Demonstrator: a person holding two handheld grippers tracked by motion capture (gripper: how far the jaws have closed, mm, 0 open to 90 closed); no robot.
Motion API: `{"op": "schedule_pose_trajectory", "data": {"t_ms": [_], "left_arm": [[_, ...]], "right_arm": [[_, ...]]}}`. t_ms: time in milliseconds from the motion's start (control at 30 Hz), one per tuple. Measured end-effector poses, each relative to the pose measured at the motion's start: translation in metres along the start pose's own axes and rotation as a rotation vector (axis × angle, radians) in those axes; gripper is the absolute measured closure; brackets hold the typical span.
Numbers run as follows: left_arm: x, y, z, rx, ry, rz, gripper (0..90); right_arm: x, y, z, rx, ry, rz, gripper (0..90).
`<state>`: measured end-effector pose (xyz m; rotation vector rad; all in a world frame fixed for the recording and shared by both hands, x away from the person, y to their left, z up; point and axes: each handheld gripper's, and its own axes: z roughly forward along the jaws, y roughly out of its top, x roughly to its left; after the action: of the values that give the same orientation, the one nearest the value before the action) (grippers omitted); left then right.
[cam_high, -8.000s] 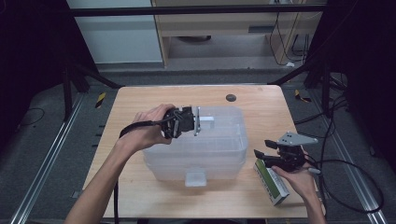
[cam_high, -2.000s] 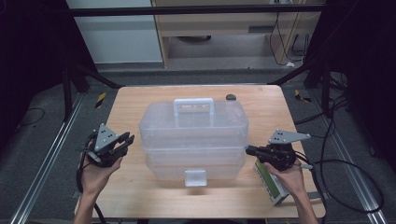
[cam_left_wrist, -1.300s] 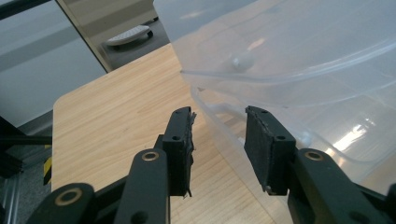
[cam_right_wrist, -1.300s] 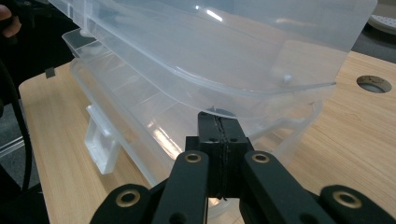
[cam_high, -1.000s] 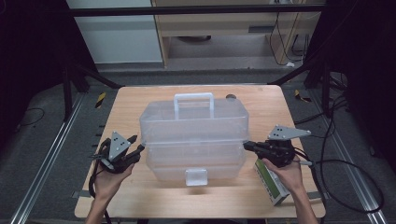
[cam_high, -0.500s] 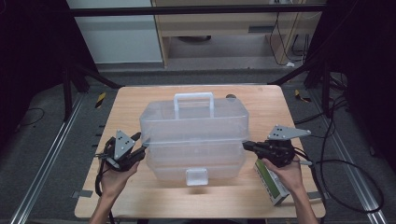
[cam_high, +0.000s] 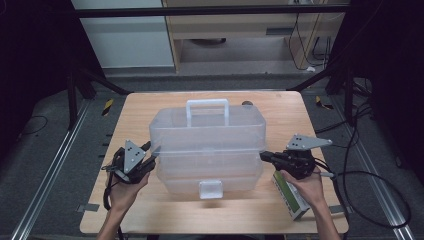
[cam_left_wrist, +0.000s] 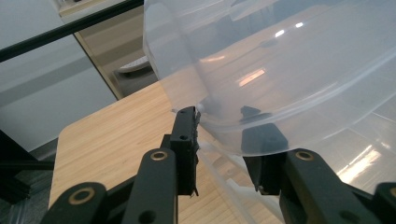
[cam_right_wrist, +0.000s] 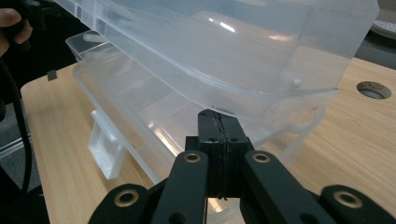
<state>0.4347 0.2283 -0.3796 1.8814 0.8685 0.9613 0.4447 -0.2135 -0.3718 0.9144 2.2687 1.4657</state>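
A clear plastic storage box (cam_high: 210, 172) with a white handle (cam_high: 207, 106) and a front latch (cam_high: 210, 189) stands mid-table. Its lid (cam_high: 205, 131) is lifted off the base (cam_right_wrist: 140, 112). My left gripper (cam_high: 150, 150) is at the lid's left end. Its jaws have just been closing and stand apart, with the lid's corner (cam_left_wrist: 219, 126) between them (cam_left_wrist: 224, 135). My right gripper (cam_high: 263, 156) is shut with nothing in it, and its tip (cam_right_wrist: 218, 116) sits right under the lid's right edge (cam_right_wrist: 280, 95).
A green and white carton (cam_high: 292, 199) lies by the right hand near the table's front right. A dark round hole (cam_high: 246, 104) marks the tabletop behind the box. Cables trail off both grippers over the table's edges.
The left gripper has come in from the table's left side to the lid's left edge, and its jaws have narrowed. The lid stands higher than two seconds ago. The right gripper has stayed put.
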Motion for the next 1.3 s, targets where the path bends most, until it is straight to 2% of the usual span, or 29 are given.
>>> {"op": "schedule_pose_trajectory", "data": {"t_ms": [267,300,433,500,533,600,700,900,933,1000,1167,1200,1300], "left_arm": [[-0.001,0.002,0.0,0.002,0.018,0.003,67.6],[-0.002,0.002,-0.001,0.011,0.018,-0.009,67.6],[-0.001,0.003,0.0,0.001,0.018,-0.006,67.8],[-0.001,0.003,0.0,0.003,0.019,-0.005,67.9],[-0.002,0.003,-0.001,0.013,0.018,-0.016,67.9],[-0.001,0.003,-0.001,0.014,0.018,-0.017,67.9],[0.0,0.004,0.0,0.004,0.018,-0.007,68.0],[-0.001,0.005,0.0,0.013,0.022,-0.014,68.2],[0.0,0.006,0.0,0.005,0.024,-0.002,68.2],[-0.001,0.006,0.0,0.014,0.025,-0.009,68.3],[0.0,0.007,0.001,0.007,0.03,0.008,68.5],[-0.001,0.007,0.0,0.016,0.029,-0.004,68.6],[-0.001,0.008,0.0,0.015,0.028,-0.007,68.6]], "right_arm": [[-0.001,-0.006,0.0,0.036,-0.028,0.003,84.6],[-0.002,-0.006,0.0,0.043,-0.034,0.002,83.9],[0.0,-0.008,0.003,0.083,-0.083,-0.012,77.9],[0.0,-0.008,0.003,0.094,-0.092,-0.012,76.8],[0.0,-0.009,0.005,0.112,-0.114,-0.015,74.9],[0.0,-0.01,0.006,0.128,-0.125,-0.01,73.3],[-0.001,-0.011,0.008,0.136,-0.133,-0.001,72.3],[-0.008,-0.017,0.008,0.15,-0.146,0.045,71.4],[-0.008,-0.017,0.007,0.152,-0.148,0.048,71.3],[-0.007,-0.017,0.008,0.159,-0.151,0.053,71.2],[-0.004,-0.013,0.01,0.18,-0.171,0.061,72.2],[-0.003,-0.012,0.01,0.186,-0.172,0.067,72.3],[-0.002,-0.013,0.014,0.206,-0.178,0.074,72.9]]}}
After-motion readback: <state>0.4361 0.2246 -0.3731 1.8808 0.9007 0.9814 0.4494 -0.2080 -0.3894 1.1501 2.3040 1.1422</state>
